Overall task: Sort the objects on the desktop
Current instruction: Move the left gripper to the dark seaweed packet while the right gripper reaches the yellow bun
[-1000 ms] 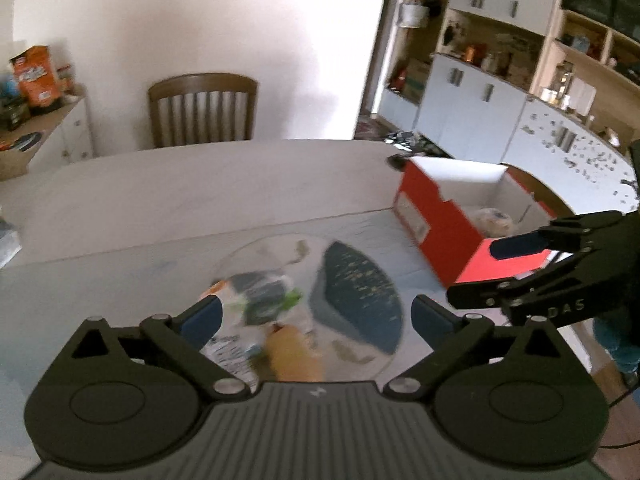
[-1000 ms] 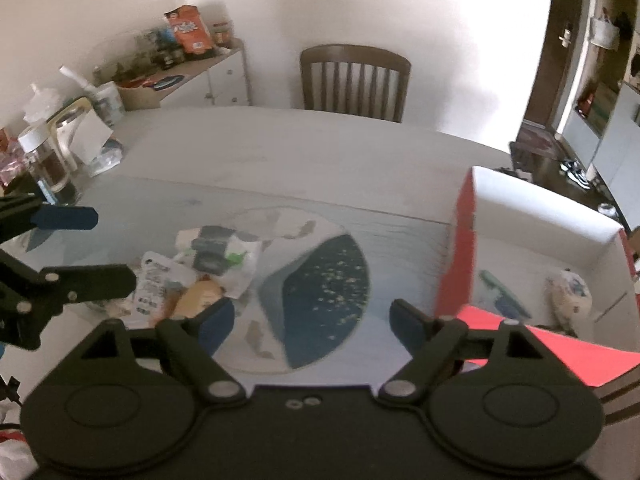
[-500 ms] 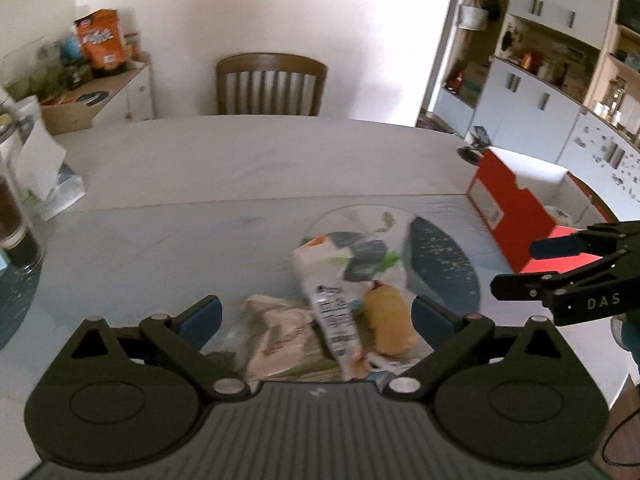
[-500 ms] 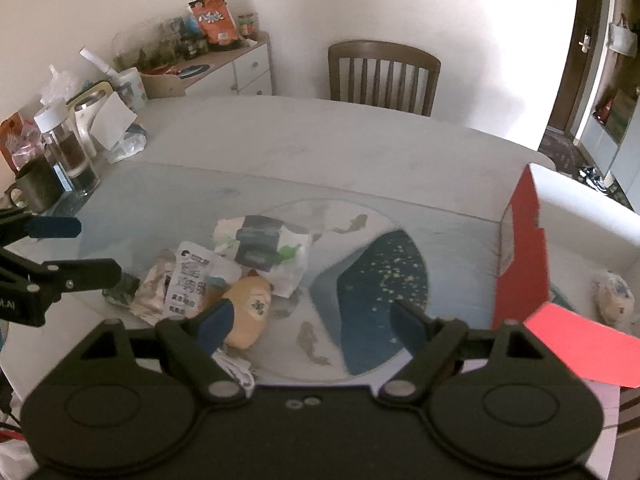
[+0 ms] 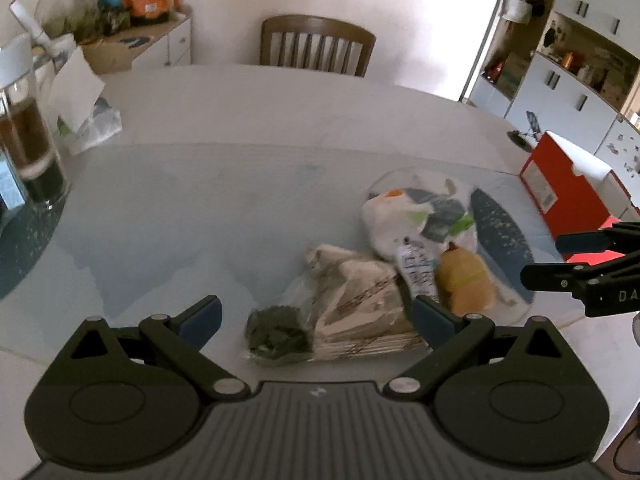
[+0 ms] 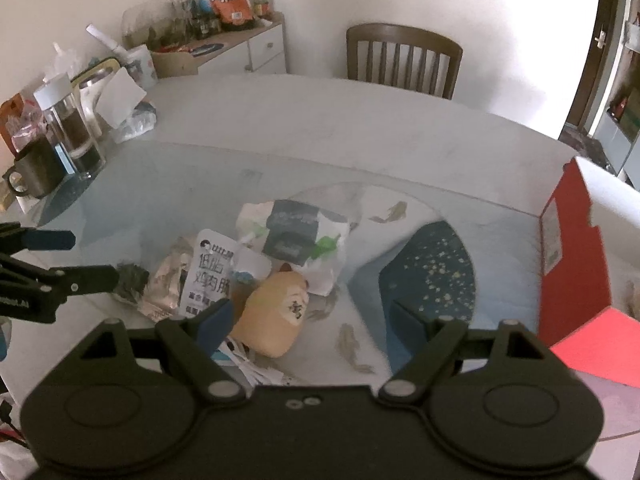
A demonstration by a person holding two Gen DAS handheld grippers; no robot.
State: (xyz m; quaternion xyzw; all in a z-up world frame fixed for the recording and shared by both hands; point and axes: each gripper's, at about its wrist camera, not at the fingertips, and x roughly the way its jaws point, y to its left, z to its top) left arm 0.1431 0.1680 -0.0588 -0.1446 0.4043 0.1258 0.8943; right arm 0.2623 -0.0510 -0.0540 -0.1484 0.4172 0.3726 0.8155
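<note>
Left gripper (image 5: 316, 318): the jaws stand wide apart and pinch nothing; in the left wrist view its blue pads sit at the lower middle of the frame, over the near end of the pile.
Between the left jaws: a dark green packet (image 5: 276, 334) and a beige paper packet (image 5: 360, 308), lying side by side on the mat; no pad touches them.
Right gripper (image 6: 312, 320): the jaws are spread wide as well and hold nothing; in the right wrist view its left pad is just beside a tan plush toy (image 6: 276, 316), whether it touches cannot be told.
White sachet (image 6: 210, 276): it has black print, lies left of the toy and partly over the beige packet.
White bag (image 6: 296, 240): it has a dark label and green marks, lies above the toy, in the centre of the frame.
Mat (image 6: 432, 268): pale blue with a dark blue speckled patch, right of the pile.
Red box (image 6: 576, 256): open, at the right edge of the frame, well apart from the pile.
Table (image 5: 280, 108): pale top, bare in the upper middle.
Chair (image 5: 316, 46): wooden, behind the table at the top centre.
Glass bottle (image 5: 24, 128): dark contents, at the left edge.
Mug (image 6: 36, 168): dark, at the left of the right wrist view.
</note>
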